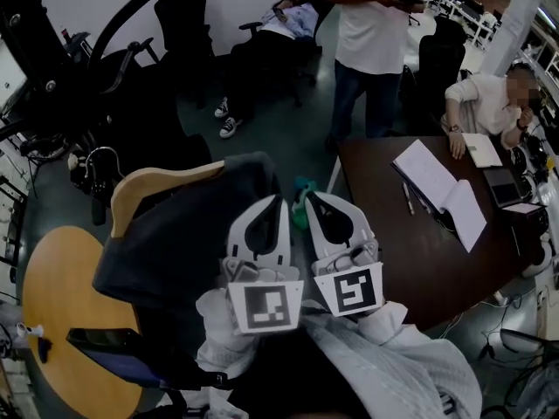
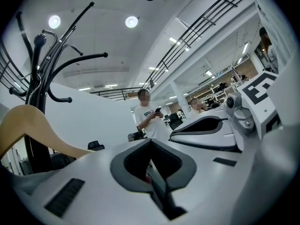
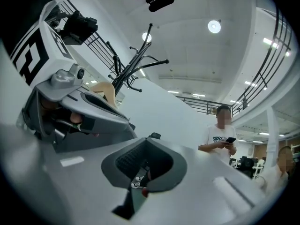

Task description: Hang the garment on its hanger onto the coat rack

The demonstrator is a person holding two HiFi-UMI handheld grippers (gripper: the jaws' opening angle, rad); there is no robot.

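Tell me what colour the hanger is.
Light tan wood; the hanger shows best in the head view.

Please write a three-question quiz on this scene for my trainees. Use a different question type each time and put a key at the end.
1. True or false: the left gripper and the right gripper both have their jaws shut with nothing between them.
2. What lies on the dark brown table?
A. an open white notebook
B. a red mug
C. a folded towel
3. Fill in: in the head view, the dark garment on its light wooden hanger lies to the ___ of both grippers.

Key: 1 true; 2 A; 3 left.
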